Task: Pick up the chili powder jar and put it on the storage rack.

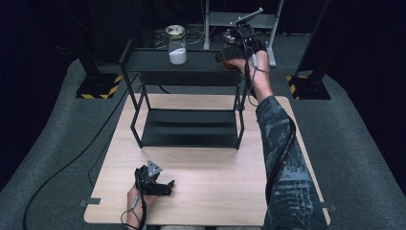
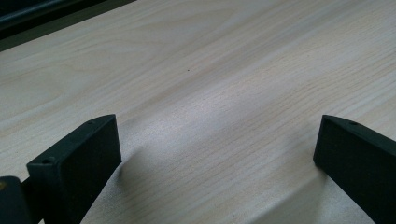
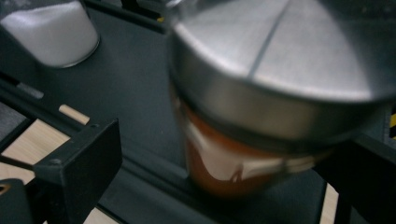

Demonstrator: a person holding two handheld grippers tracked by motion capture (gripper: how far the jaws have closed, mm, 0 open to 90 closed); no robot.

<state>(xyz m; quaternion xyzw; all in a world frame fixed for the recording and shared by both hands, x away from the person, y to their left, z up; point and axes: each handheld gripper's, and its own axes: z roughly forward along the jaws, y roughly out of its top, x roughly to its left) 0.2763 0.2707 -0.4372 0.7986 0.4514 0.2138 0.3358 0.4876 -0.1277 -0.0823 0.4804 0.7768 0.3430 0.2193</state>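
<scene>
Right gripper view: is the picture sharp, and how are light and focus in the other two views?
Right gripper view: the orange jar with its metal lid is blurred and glinting. Left gripper view: the wooden table is sharp and evenly lit, with soft shadows beside the jaws. High view: dark surroundings, bright tabletop.

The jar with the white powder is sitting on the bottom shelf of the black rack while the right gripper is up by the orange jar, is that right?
Not quite. The jar with the white powder stands on the top shelf of the black rack, not the bottom one, as the high view shows. The rest holds: the right gripper is up by the orange jar, its jaws open around it.
</scene>
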